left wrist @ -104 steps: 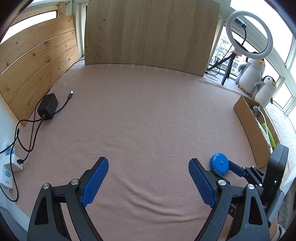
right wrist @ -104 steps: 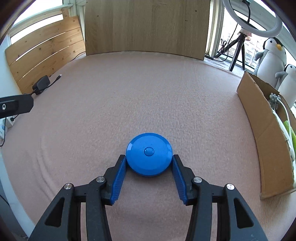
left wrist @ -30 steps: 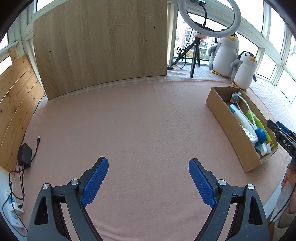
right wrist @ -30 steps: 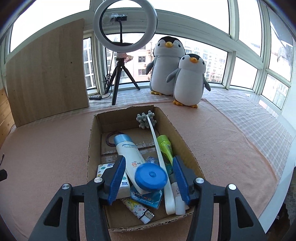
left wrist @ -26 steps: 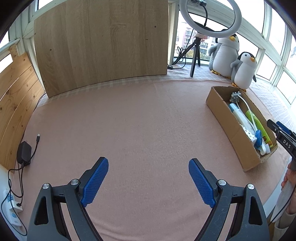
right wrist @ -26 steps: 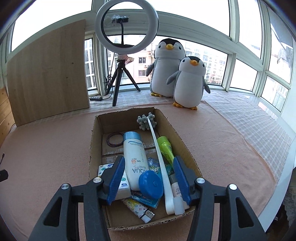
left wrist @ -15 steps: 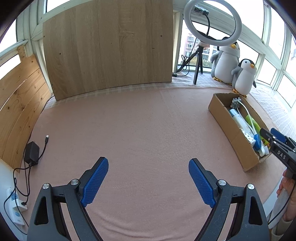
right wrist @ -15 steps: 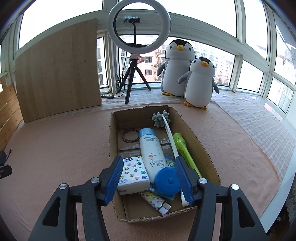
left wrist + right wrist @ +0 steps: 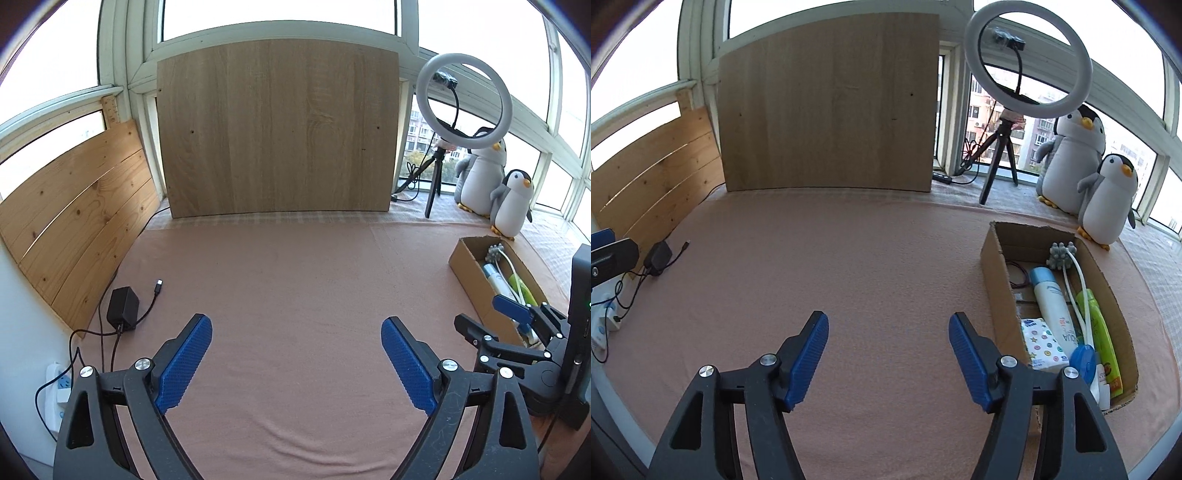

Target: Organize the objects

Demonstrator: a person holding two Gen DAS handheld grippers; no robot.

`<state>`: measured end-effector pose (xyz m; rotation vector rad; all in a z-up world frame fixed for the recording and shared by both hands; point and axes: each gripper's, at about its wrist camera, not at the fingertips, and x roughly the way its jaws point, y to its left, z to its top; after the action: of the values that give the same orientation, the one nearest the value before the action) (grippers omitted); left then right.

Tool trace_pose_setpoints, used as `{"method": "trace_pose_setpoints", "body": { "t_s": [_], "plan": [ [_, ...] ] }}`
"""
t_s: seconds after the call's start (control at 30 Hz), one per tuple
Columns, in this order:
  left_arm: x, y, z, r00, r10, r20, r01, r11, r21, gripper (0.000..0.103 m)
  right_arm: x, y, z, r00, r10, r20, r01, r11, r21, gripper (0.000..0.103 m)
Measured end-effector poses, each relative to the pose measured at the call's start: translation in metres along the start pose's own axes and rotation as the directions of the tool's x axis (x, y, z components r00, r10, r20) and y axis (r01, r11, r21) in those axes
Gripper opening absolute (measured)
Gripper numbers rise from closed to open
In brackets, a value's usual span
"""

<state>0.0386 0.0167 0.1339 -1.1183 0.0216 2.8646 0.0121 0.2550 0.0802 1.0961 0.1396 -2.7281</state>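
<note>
Blue round disc (image 9: 1084, 359) lies at the lower right of the right wrist view, inside the near end of the cardboard box (image 9: 993, 258), leaning among the patterned tissue pack (image 9: 1043, 341) and the white tube (image 9: 1054, 306). Nearest the cameras, the right gripper (image 9: 888, 354) is spread wide and empty over bare pink cloth (image 9: 849, 258), and the left gripper (image 9: 295, 362) is likewise spread and holds nothing. The disc looks like light, rigid, smooth plastic, likely slippery; I would pinch it across its rim. Farther up the box lie a green bottle (image 9: 1099, 328) and a grey-headed brush (image 9: 1060, 254). Beyond stand two penguin toys (image 9: 1108, 199).
</note>
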Motion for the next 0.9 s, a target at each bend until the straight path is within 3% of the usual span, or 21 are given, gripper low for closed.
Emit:
{"method": "trace_pose_setpoints", "body": {
  "t_s": [0.23, 0.9],
  "plan": [
    [-0.002, 0.022, -0.003, 1.000, 0.013, -0.001, -0.013, 0.999, -0.044, 0.095, -0.007, 0.033, 0.012, 0.999, 0.037, 0.029, -0.035, 0.998, -0.059, 0.067],
    [0.002, 0.009, -0.006, 1.000, 0.004, -0.011, -0.005, 0.999, -0.032, 0.096, -0.016, 0.027, 0.006, 0.999, 0.020, 0.028, -0.019, 0.999, -0.047, 0.068]
  ]
}}
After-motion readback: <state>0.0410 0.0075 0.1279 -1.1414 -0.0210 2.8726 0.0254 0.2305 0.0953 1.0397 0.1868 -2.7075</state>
